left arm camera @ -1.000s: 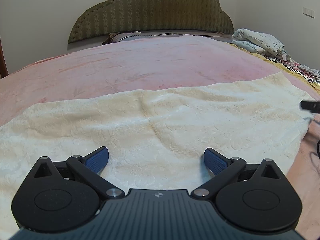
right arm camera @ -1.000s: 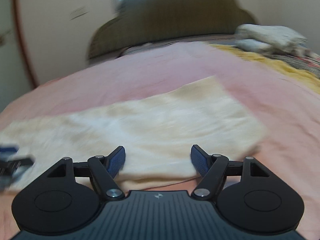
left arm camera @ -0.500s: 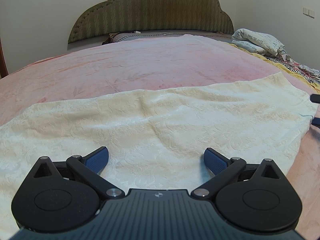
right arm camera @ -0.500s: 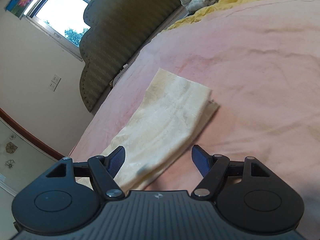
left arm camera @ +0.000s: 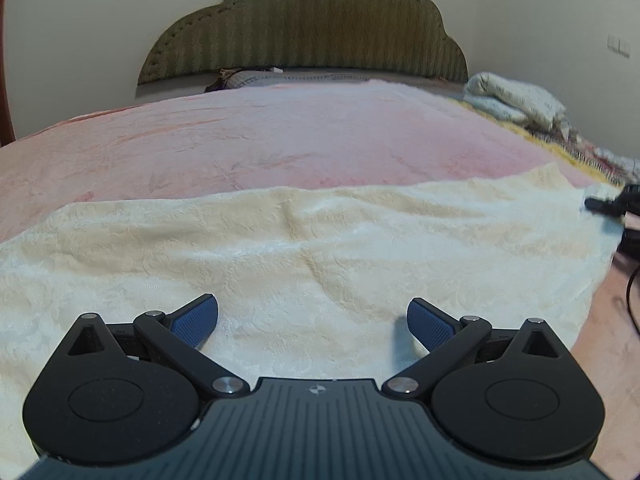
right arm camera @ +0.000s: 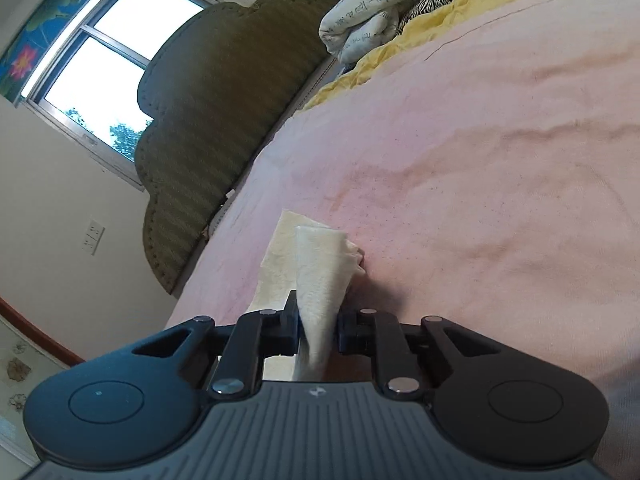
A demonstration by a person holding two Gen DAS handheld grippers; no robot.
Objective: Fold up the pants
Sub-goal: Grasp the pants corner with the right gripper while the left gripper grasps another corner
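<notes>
The cream textured pants (left arm camera: 320, 248) lie flat across the pink bedspread (left arm camera: 280, 140). My left gripper (left arm camera: 312, 316) hovers open over their near edge, its blue pads (left arm camera: 196, 320) spread wide with only flat cloth below. At the far right end of the pants, the black tip of my right gripper (left arm camera: 612, 202) meets the cloth. In the right wrist view, rolled on its side, my right gripper (right arm camera: 318, 320) has its jaws closing on a pinched-up end of the pants (right arm camera: 316, 264), with the cloth squeezed between the pads.
An olive padded headboard (left arm camera: 304, 28) stands at the far end of the bed. Folded printed bedding (left arm camera: 516, 100) and a yellow blanket (right arm camera: 400, 40) lie along the right side. A dark cable (left arm camera: 632, 292) runs by the right edge. A window (right arm camera: 108, 64) is behind the headboard.
My right gripper has rolled onto its side, moved in to the pants' end and closed on the cloth, lifting a fold. My left gripper has stayed put and open.
</notes>
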